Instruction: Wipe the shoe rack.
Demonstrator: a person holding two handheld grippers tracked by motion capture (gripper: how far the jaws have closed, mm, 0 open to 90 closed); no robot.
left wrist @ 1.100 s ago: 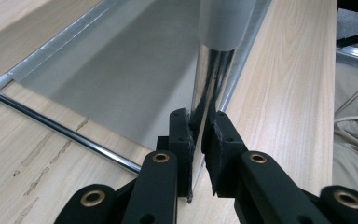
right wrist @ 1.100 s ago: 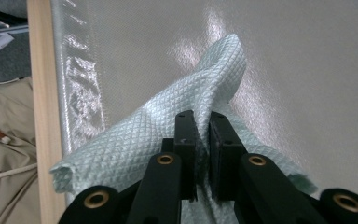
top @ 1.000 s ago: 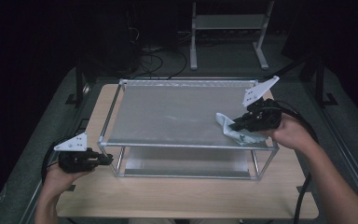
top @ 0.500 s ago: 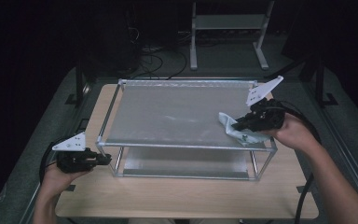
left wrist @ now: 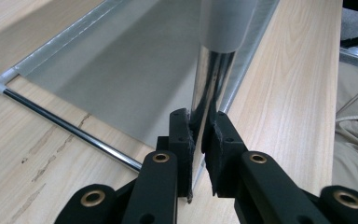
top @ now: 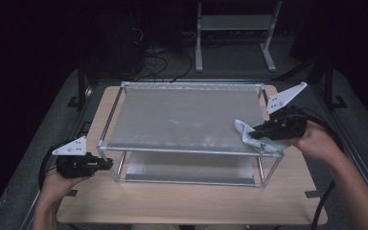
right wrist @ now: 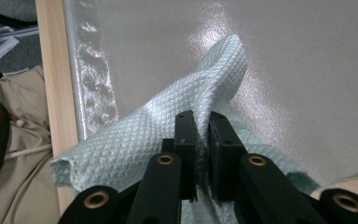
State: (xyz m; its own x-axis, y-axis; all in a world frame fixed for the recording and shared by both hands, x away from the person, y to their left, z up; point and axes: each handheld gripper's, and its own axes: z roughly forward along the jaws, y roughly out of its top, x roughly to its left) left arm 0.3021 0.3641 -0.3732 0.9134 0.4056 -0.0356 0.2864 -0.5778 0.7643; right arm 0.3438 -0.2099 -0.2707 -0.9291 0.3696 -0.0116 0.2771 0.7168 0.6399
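Left gripper on the frame's leg
The left gripper [left wrist: 198, 135] clamps a shiny upright metal post [left wrist: 210, 77] above the wooden tabletop [left wrist: 289, 93].

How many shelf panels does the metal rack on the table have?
2: the top panel, where the right gripper holds a cloth, and the lower panel beneath it, partly hidden by the frame.

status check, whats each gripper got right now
Left gripper shut on rack's chrome leg. Right gripper shut on pale green cloth, on the frosted top shelf. Nothing in the way.
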